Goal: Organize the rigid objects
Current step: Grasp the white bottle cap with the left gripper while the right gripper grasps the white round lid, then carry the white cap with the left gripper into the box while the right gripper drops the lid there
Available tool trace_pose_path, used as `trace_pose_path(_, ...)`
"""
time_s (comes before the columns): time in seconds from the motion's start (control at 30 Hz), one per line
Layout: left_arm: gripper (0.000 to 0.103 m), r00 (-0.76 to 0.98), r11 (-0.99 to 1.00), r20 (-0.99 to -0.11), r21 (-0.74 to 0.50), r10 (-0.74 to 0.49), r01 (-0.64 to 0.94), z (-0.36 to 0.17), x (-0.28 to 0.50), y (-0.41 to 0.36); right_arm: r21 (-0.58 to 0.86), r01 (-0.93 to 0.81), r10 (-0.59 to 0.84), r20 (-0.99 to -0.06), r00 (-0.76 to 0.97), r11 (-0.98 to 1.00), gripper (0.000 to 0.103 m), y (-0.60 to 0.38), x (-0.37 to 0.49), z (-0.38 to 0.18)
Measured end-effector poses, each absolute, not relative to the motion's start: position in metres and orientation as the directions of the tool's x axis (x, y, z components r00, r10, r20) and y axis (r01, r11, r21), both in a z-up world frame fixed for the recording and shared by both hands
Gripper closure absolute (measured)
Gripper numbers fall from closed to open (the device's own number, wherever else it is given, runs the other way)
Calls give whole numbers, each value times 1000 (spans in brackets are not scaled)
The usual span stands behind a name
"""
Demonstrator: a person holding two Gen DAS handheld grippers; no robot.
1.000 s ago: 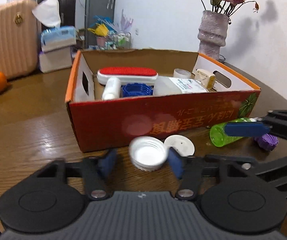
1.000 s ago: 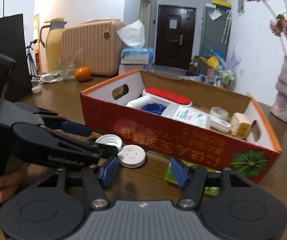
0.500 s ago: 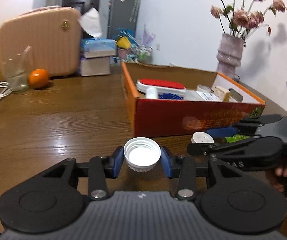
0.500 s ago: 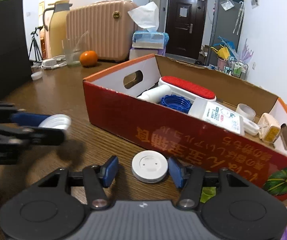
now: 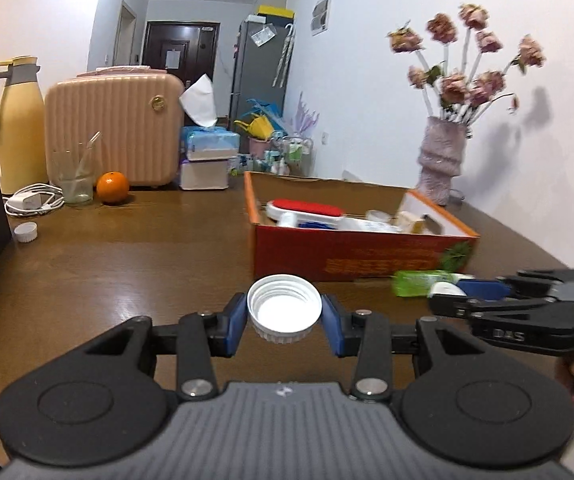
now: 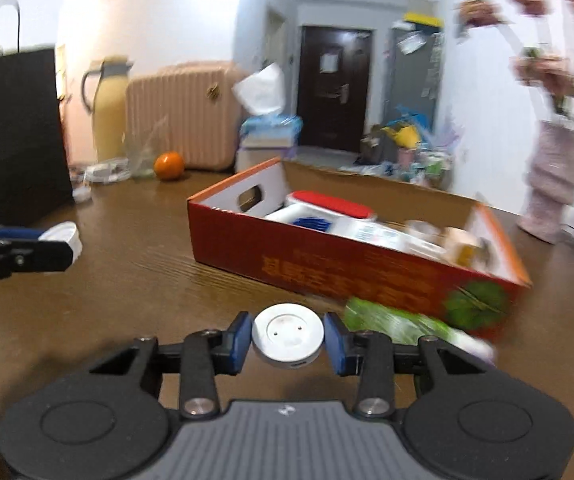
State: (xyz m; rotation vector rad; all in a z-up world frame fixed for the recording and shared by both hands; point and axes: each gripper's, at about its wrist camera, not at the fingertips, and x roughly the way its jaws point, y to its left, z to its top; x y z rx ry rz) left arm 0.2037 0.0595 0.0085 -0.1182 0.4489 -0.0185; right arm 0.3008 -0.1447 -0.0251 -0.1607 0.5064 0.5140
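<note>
My left gripper (image 5: 285, 316) is shut on a white screw cap (image 5: 285, 306), open side up, held above the wooden table. It also shows at the left of the right wrist view, left gripper (image 6: 61, 246) with the cap (image 6: 63, 236). My right gripper (image 6: 287, 338) has its jaws closing on a flat white round disc (image 6: 287, 330), and the blue pads (image 6: 333, 342) press on its rim. The red cardboard box (image 5: 363, 258) (image 6: 327, 264) holds a red-topped brush, a white bottle, a blue lid and other items. A green bottle (image 5: 419, 282) (image 6: 387, 320) lies against its front.
A vase of flowers (image 5: 443, 164) stands behind the box at the right. At the far left are an orange (image 5: 113, 188), a glass (image 5: 73, 178), a white charger cable (image 5: 31, 202), a small white cap (image 5: 26, 233), a yellow thermos (image 5: 17, 124), a pink suitcase (image 5: 115, 128) and a black bag (image 6: 15, 128).
The left gripper closed on the cap, then lifted it back and away from the box. The right gripper moved over the white disc, closed on it and drew back from the box.
</note>
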Motion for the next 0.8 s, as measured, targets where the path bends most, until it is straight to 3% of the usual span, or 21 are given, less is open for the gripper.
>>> trace_pose_path(0.43,63,930,993,-355,-86,-101,75,37,121,-20,-45,-354,322,-323,890,934,64,-237,157,4)
trace_pose_path(0.8,63,934,991,-337,-95,-117,90,40,98,-39,-20,-307,289,-283,914,951,64,-272,116,3)
